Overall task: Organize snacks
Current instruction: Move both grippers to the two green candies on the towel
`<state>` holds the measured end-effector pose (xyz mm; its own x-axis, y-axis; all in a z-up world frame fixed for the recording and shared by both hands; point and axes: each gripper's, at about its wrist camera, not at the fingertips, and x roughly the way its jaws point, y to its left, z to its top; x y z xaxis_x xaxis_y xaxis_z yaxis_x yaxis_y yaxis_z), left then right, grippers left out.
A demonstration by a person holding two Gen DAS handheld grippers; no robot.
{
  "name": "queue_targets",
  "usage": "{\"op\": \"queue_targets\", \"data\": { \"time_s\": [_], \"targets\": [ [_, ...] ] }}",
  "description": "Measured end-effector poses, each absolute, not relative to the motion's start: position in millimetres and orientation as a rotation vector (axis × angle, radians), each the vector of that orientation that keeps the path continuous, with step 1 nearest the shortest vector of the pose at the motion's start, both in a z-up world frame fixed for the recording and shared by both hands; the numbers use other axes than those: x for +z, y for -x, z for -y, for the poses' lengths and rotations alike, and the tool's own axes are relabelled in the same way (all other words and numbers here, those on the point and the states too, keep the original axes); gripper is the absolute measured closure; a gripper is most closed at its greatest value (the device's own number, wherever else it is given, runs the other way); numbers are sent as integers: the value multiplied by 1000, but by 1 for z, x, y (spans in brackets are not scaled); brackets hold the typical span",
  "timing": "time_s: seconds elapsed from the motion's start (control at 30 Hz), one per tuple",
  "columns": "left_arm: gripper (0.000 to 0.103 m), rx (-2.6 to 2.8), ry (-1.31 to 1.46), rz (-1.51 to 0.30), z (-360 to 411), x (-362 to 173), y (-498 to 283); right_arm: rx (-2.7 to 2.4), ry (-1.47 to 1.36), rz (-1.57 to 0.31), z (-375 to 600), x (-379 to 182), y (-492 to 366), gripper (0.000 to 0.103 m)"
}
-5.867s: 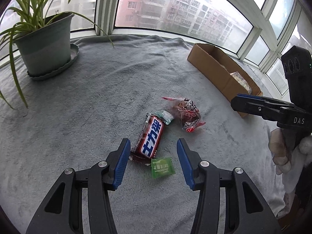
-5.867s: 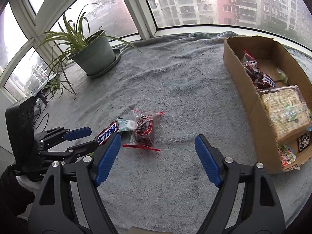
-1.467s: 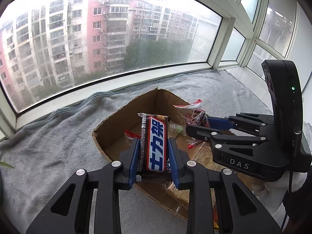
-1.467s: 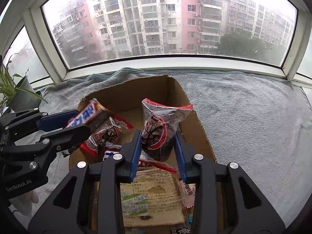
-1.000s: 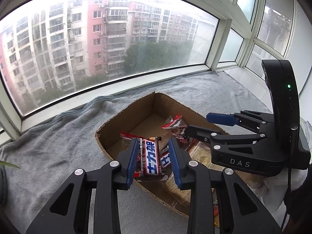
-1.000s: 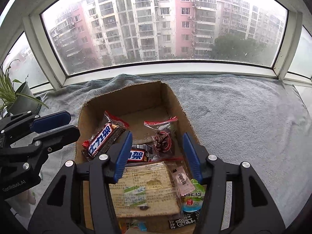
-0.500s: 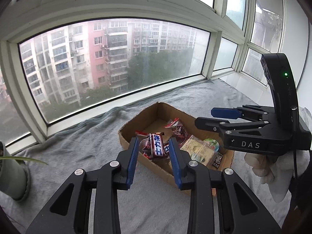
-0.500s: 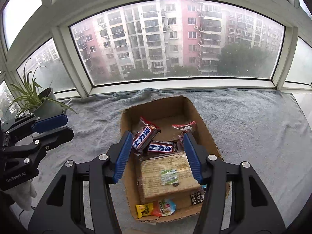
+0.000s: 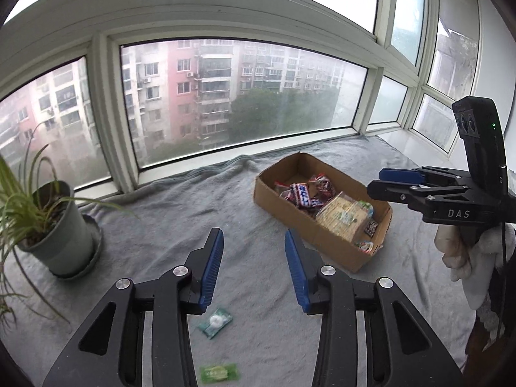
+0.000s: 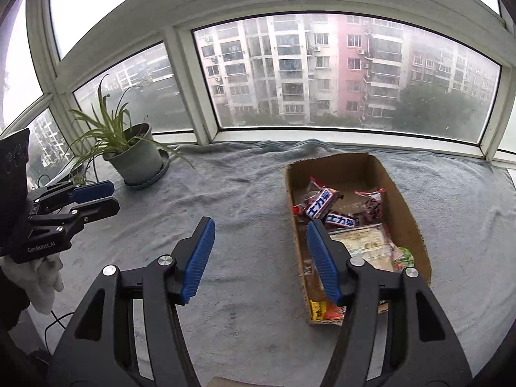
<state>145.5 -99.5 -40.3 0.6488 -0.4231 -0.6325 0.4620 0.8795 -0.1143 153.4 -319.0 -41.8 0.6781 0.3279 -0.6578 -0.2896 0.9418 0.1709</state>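
My cardboard box (image 10: 409,216) sits on the blanket-covered tabletop (image 10: 225,200) to gather snacks: chocolate bars (image 10: 321,205), a cracker pack (image 9: 343,216), small packets. My left gripper (image 9: 253,266) and right gripper (image 10: 258,256) hover empty, fingers spreading wider. Two green candies (image 9: 215,322) lie loose below my left fingers, presumably next.

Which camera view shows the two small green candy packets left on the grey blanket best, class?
The left wrist view: both green candy packets lie on the grey blanket near the left gripper, one between its fingers' bases, the other at the bottom edge. The right wrist view shows neither packet, only blanket and the cardboard box.
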Motion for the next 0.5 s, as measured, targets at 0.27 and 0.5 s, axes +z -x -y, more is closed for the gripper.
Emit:
{"op": "queue_targets", "data": {
  "time_s": [0.27, 0.5],
  "targets": [
    [61, -411, -10, -809, 37, -79, -121, 446, -2, -823, 274, -69, -150, 41],
    [61, -414, 46, -926, 23, -121, -91, 591, 112, -880, 229, -93, -154, 41]
  ]
}}
